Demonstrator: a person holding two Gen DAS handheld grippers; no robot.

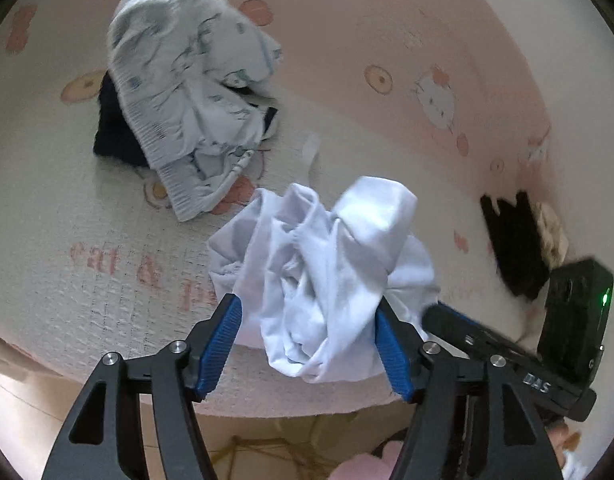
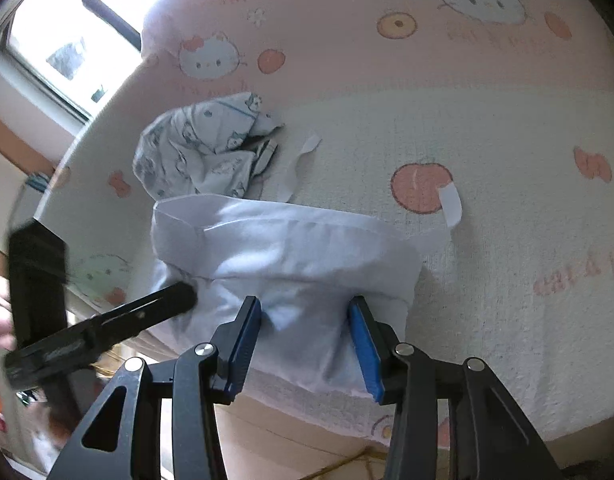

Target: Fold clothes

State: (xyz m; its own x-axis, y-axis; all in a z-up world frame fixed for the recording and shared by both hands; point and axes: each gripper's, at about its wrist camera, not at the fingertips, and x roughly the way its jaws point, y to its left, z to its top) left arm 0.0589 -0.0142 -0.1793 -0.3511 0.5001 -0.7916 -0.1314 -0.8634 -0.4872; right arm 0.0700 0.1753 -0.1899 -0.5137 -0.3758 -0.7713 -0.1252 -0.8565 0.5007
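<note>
Left wrist view: the left gripper (image 1: 309, 340) has its jaws wide, straddling a crumpled white garment (image 1: 327, 264) at the near edge of the bed (image 1: 67, 208); the pads do not appear to press it. A patterned garment (image 1: 179, 92) lies well apart, over something dark.

Right wrist view: the right gripper (image 2: 307, 344) likewise stands wide over the same white garment (image 2: 283, 248). Judged step: spreading the garment before folding. The next move calls for pinching two edges.

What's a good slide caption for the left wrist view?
Left gripper straddling a crumpled white garment at the edge of a pink cartoon-print bed, patterned clothes piled beyond.
</note>
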